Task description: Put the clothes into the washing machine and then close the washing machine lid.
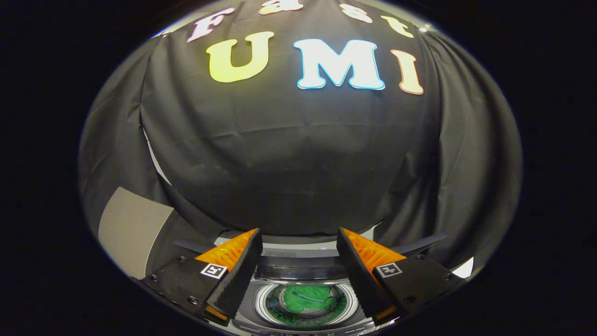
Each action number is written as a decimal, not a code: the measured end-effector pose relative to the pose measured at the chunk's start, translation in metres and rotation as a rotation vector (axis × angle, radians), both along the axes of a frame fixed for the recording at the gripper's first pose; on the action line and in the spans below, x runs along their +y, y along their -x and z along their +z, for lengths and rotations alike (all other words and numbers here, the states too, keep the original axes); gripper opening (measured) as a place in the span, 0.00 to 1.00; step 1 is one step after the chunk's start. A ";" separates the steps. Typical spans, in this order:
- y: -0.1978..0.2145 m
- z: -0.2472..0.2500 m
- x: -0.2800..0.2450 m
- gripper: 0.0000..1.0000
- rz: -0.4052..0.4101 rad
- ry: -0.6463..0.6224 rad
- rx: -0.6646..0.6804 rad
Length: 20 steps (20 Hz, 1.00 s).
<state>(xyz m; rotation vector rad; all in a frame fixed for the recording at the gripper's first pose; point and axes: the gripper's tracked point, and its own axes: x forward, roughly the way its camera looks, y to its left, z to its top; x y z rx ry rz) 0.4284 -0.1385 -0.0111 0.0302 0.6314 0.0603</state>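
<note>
Two jaws apart above seemingly green clothes (308,298).

A black, creased cloth wall (298,158) hangs as the backdrop, draped in soft folds that gather toward both sides, with a thin pale gap between two of its panels at about nine o'clock. At about eight o'clock from the middle of the scene, a flat grey rectangular panel (133,228) stands tilted against the lower folds of the cloth. A small bright white patch (464,269) shows at about four o'clock, just below the cloth's hem.
</note>
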 end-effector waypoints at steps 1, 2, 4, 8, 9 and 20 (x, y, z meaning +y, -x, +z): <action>0.003 0.000 0.000 1.00 -0.003 0.000 -0.014; 0.005 0.000 0.000 1.00 -0.005 0.000 -0.024; 0.010 0.000 0.000 1.00 -0.009 -0.001 -0.043; 0.020 -0.001 0.000 1.00 -0.011 0.001 -0.056; 0.023 -0.001 0.000 1.00 -0.011 0.003 -0.058; 0.048 -0.005 0.000 1.00 -0.017 0.005 -0.096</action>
